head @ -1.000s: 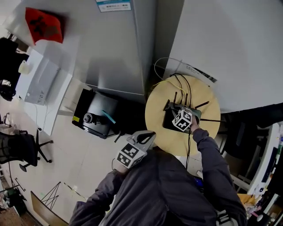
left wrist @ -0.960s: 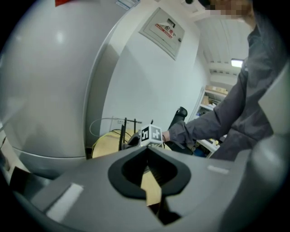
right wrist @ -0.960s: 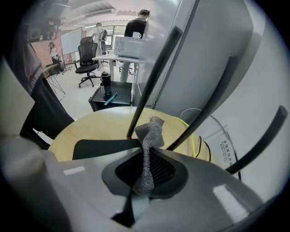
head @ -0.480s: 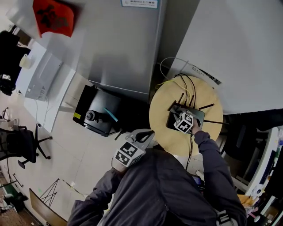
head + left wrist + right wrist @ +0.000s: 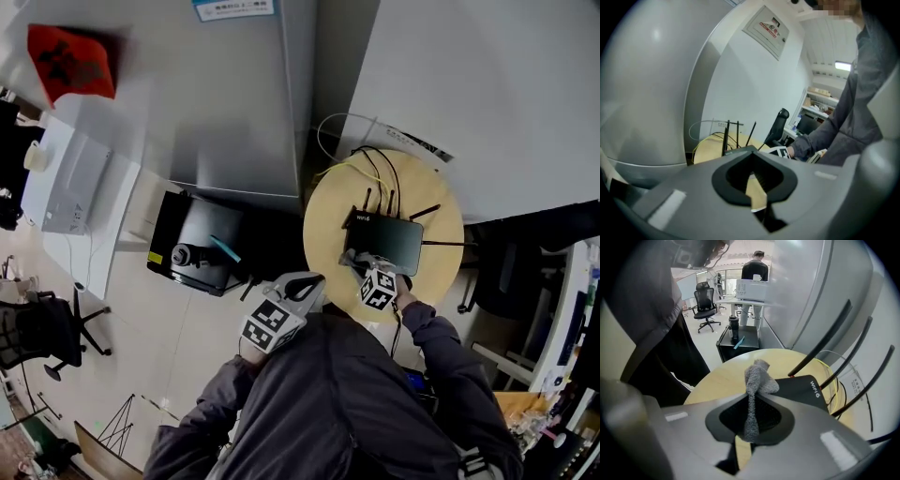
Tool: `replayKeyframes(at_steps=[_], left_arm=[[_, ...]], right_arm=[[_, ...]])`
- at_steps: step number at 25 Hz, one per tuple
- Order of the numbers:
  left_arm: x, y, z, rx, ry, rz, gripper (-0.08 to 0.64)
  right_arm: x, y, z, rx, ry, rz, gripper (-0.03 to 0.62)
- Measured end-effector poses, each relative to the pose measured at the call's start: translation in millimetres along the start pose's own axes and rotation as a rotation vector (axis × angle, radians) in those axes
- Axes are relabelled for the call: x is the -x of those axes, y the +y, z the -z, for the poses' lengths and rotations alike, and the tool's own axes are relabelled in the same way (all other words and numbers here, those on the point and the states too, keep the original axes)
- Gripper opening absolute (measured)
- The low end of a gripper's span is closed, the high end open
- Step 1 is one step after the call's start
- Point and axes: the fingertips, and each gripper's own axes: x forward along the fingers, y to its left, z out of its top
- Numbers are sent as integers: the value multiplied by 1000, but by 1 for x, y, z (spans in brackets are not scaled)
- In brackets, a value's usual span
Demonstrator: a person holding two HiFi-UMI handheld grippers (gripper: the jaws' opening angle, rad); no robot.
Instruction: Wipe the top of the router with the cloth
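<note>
R gripper (image 5: 364, 272) is clamped on the fluffy grey cloth (image 5: 757, 380). The cloth tuft is now at the near-left corner of the flat black plastic router (image 5: 386, 242) w/ stick antennas, which sits on the round pale wood table (image 5: 323, 225). Approx. half a sec ago the R gripper was over the router's middle. It's since pulled back toward the person, so the top shows bare, prob. the end of one wipe stroke. L gripper (image 5: 305, 289) has its jaws together w/ nothing in them, and it's left of the router and nearer the person.
</note>
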Motion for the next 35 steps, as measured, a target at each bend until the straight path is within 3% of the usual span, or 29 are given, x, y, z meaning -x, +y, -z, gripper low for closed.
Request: replayKeyframes(at_steps=[4,9,13,17,19,27,35], left_arm=[[-4,-1,-2,0,2,0,0],[-6,0,-4,2,-4,-18,0],[-3,3,-2,15,-4,-44,0],[0,6,-4,30,-27,-71,0],[3,7,-6,34,-33,-83,0],[8,9,-4,46,-45,-110,0],[5,2,-3,31,-41,-72,0]], right_arm=[[1,4,2,-35,-20,-10,28],[5,-10,-4,-81,-40,-86,28],[14,-78,1,-200,-81,28,28],[16,-139,23,-204,-15,177,28],[11,-152,35,-213,16,203,28],[2,-147,47,-234,35,160,28],[9,-97,46,-211,20,132,28]])
